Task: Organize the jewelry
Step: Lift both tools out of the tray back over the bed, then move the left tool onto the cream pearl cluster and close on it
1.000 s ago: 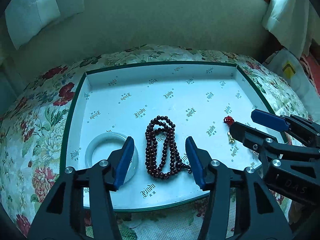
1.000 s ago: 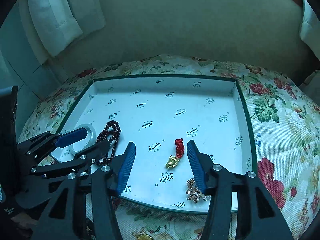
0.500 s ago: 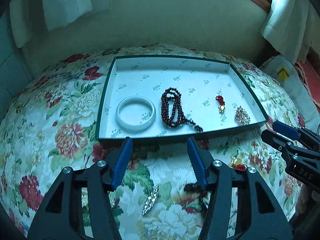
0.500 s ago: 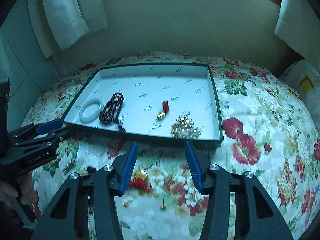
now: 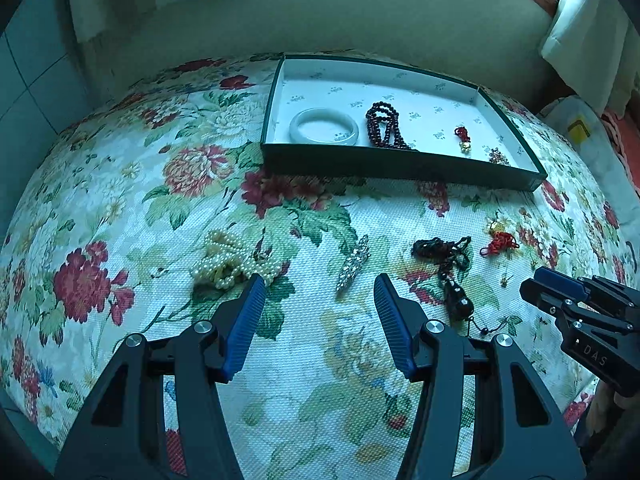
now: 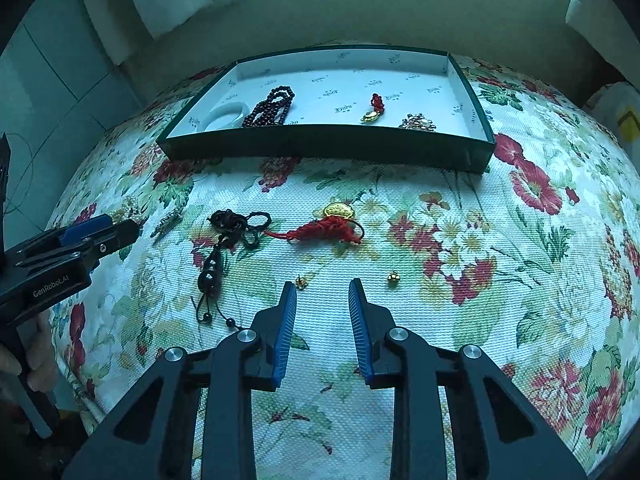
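Six loose pieces lie on the floral-cloth worktop (image 6: 440,312): pearl strand (image 5: 228,260), soft and slippery, lift at the bunch; rhinestone clip (image 5: 353,262), stiff, pinch across; black cord pendant (image 6: 218,256), limp, take by the knot; red tassel charm (image 6: 332,228); two tiny gold studs (image 6: 393,277), fiddly. Green tray (image 6: 328,146) beyond holds bangle (image 5: 323,126), beads, charm, brooch. Left gripper (image 5: 320,316) and right gripper (image 6: 322,312) both spread, holding nothing.

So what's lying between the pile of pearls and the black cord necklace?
A long sparkly silver brooch lies on the floral cloth between the pearls and the black cord necklace. The left wrist view shows it best.
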{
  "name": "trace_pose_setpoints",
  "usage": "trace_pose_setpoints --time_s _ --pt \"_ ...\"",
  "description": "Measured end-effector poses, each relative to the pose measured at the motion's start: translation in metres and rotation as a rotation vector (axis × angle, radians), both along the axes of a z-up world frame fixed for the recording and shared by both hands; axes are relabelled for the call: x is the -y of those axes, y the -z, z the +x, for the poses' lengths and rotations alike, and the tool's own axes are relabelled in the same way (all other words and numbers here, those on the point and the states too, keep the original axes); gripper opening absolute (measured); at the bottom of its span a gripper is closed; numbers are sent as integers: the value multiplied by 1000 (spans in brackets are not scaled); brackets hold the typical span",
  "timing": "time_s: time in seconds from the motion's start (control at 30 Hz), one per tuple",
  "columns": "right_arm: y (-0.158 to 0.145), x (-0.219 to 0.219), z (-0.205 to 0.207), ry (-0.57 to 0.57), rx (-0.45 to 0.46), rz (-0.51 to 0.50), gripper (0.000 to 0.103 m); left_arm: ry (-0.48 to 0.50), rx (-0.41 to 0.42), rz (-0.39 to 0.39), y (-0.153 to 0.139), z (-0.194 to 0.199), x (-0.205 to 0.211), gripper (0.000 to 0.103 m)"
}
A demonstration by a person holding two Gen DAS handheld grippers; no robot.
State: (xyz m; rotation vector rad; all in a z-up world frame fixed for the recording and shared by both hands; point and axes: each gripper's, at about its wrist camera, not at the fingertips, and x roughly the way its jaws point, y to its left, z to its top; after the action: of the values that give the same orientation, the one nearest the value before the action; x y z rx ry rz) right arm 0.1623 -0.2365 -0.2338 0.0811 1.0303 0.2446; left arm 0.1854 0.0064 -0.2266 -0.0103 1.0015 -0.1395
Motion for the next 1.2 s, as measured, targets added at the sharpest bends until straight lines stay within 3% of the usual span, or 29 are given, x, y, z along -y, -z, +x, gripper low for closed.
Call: trace_pose_setpoints --time_s 0.87,0.97,1.2 --pt "10 -23 10 -53 3 -75 12 -27 -28 0 11 3 -15 56" --pt "10 -24 10 -61 -1 -68 7 -28 -29 -1 11 3 -14 56" --pt "10 -23 10 -58 -5 -59 7 -27 -30 -1 12 3 -13 56"
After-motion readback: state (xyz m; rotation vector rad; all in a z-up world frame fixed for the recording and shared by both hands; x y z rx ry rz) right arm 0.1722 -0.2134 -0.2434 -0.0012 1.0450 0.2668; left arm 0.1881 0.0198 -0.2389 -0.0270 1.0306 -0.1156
